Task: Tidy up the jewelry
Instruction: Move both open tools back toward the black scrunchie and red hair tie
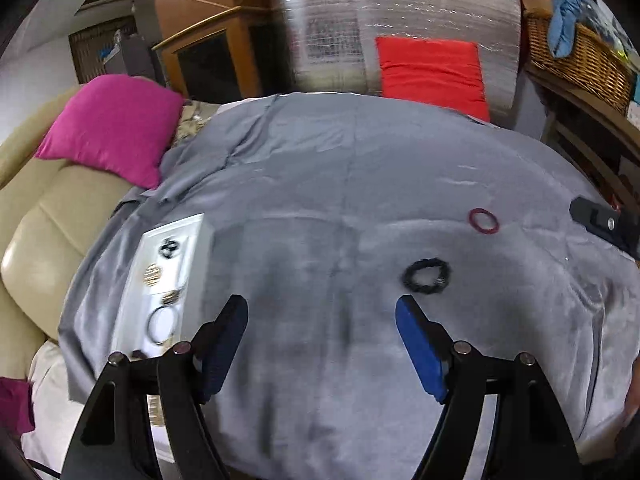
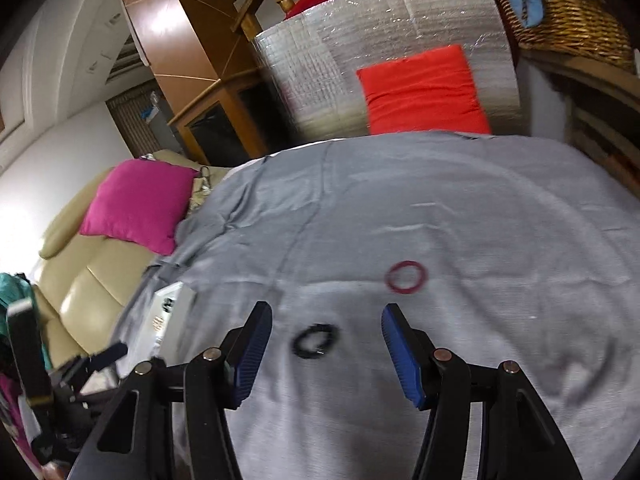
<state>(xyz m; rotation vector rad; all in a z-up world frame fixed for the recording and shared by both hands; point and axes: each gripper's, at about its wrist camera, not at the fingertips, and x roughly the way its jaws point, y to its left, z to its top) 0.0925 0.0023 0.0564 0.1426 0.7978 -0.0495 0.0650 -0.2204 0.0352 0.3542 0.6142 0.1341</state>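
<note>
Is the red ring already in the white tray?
No: the red ring lies on the grey cloth, far from the white tray.

A tray (image 1: 132, 312) of jewelry lies at the cloth's (image 1: 320, 168) left edge. Two bracelets lie apart to the right, the beaded one (image 1: 425, 276) nearer than the thin one (image 1: 484, 222)

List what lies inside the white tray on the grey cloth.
The white tray holds a black piece, a gold piece and a dark ring. The left gripper's fingers cover its near end.
</note>
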